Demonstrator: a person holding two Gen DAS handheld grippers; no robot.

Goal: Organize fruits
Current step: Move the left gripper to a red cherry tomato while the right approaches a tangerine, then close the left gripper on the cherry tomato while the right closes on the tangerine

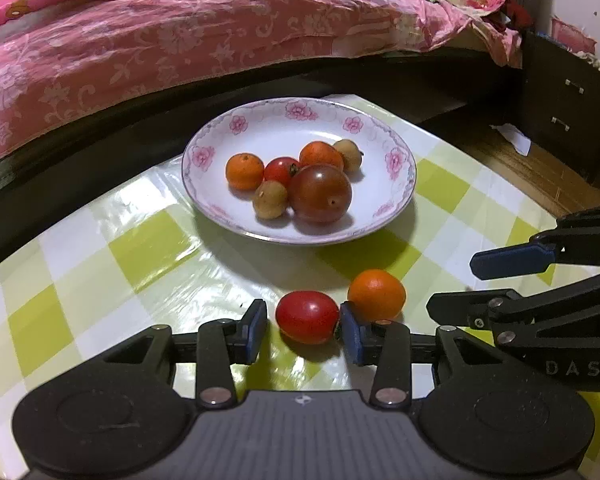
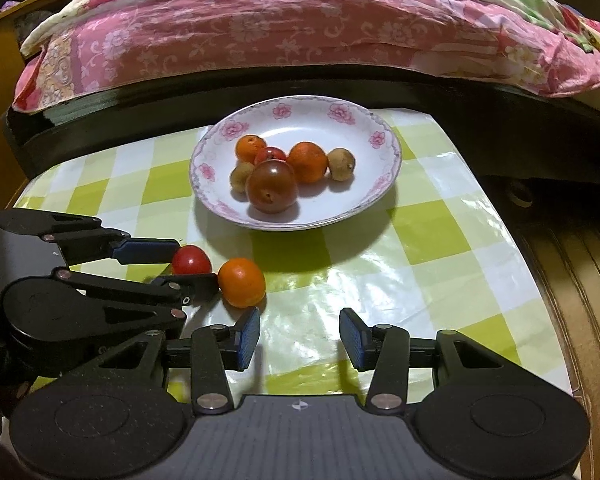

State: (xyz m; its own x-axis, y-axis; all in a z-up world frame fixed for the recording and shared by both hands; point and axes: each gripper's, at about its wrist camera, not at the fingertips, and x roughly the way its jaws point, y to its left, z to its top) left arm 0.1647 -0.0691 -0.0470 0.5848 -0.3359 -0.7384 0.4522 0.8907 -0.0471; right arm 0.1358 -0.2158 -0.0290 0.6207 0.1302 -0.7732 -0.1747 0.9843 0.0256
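Note:
A white floral plate stands on the checked table and holds several fruits: a large dark tomato, small oranges, a red tomato and two brownish fruits. On the table in front of it lie a red cherry tomato and a small orange. My left gripper is open, its jaws on either side of the cherry tomato with a small gap on the left. My right gripper is open and empty, just right of the orange.
The green-and-white checked tablecloth covers a small table. A bed with a pink floral quilt runs along the far side. A dark drawer unit stands at the right, and wooden floor lies beyond the table's right edge.

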